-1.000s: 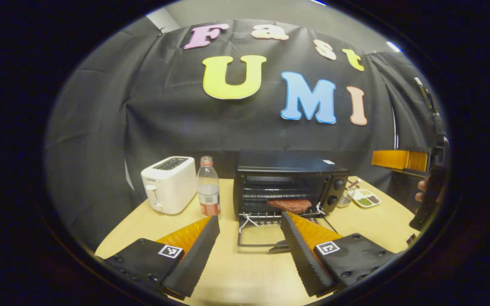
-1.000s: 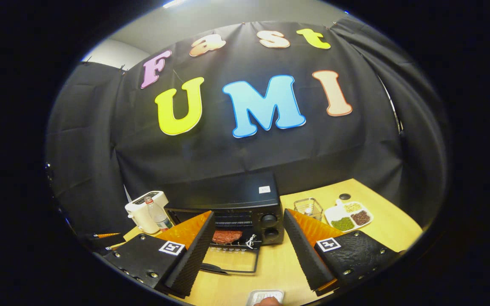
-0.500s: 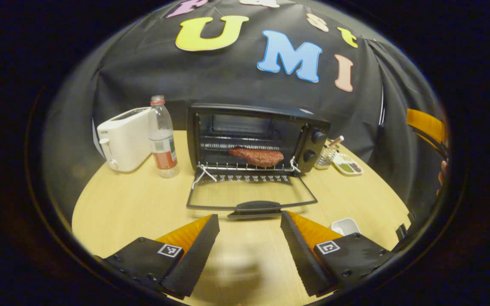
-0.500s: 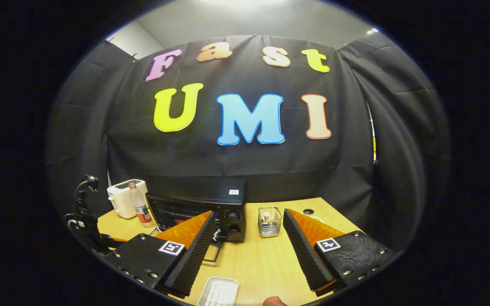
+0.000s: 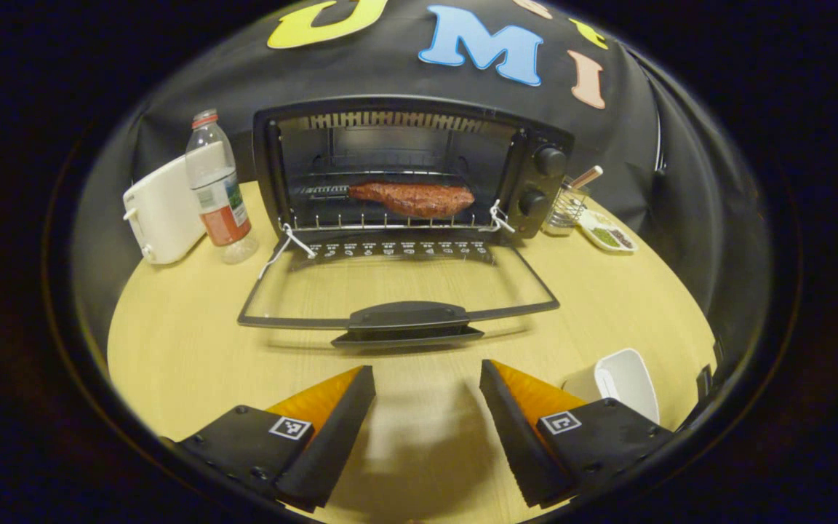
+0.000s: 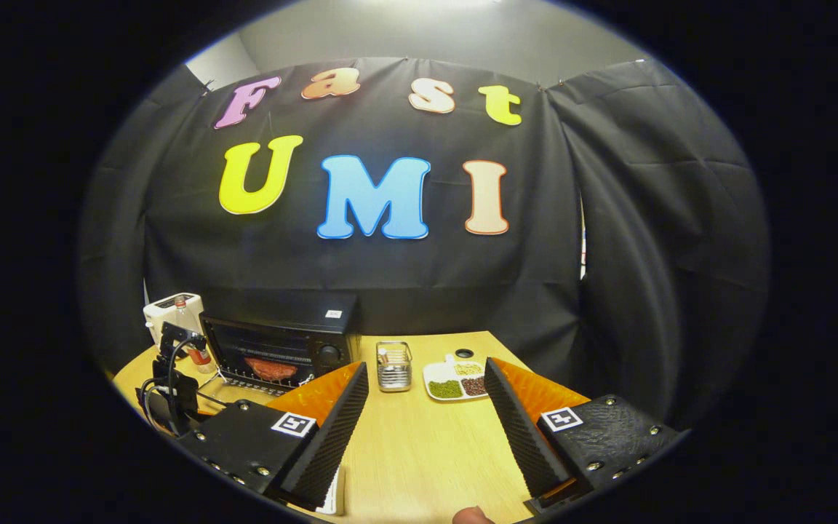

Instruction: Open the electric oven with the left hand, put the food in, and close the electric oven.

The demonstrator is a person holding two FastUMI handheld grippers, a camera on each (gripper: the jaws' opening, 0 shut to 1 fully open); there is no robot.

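Spread wide and empty, the left gripper (image 5: 426, 407) hovered low over the pale wooden table (image 5: 172, 349), lined up with the black plastic door handle (image 5: 406, 322), probably to lift it. Beyond, the glass door (image 5: 397, 287) lay flat; the reddish-brown slab of meat (image 5: 413, 199) rested on the wire rack inside the black electric oven (image 5: 535, 138). The right gripper (image 6: 426, 422) hung apart, likewise unclenched and empty.

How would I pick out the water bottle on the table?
Start at the black electric oven standing open on the pale wooden table. Between its left side and the white toaster stands the clear plastic bottle, the only one with a red cap and label.
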